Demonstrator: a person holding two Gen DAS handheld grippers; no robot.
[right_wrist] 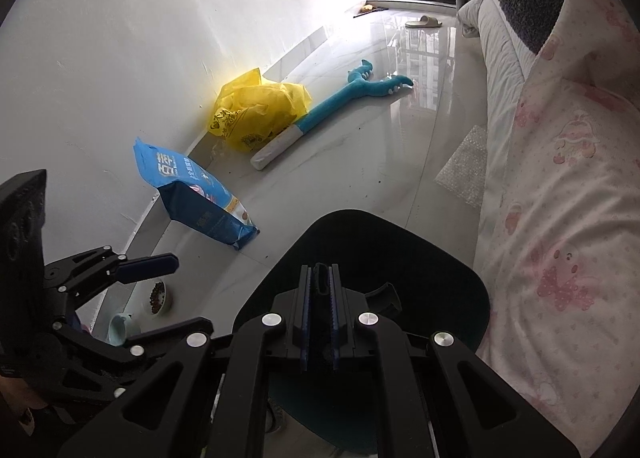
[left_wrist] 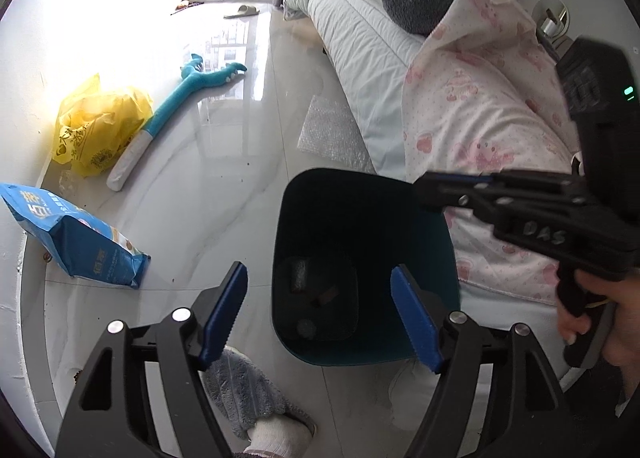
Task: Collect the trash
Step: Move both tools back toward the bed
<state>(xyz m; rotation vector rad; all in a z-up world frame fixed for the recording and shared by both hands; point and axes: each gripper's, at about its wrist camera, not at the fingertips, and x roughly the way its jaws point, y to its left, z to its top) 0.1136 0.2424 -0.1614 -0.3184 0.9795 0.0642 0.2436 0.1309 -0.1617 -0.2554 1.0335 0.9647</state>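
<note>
Your left tongs (left_wrist: 318, 314) spread wide above the dark smooth bin (left_wrist: 362, 270), your right tongs (right_wrist: 320, 314) clenched on a thin black piece (right_wrist: 320, 278), glossy tiled floor (left_wrist: 224, 145), crinkled yellow bag (left_wrist: 98, 123).

I see the tiled floor (left_wrist: 224, 185) carrying a bin (left_wrist: 360, 258), blue bag (left_wrist: 80, 242), yellow bag (left_wrist: 100, 125) and bubble wrap (left_wrist: 332, 133) at the bed's edge.

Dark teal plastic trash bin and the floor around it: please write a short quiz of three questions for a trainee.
1. True or false: the left hand-held gripper is shut.
2. What lies beside the crumpled yellow plastic bag? A) a red ball B) a long teal plush toy with a white end C) a glass bottle
3. Fill in: the right hand-held gripper is ____ on a thin dark object.

Key: 1 false, it is open above the dark teal plastic trash bin; 2 B; 3 shut.
</note>
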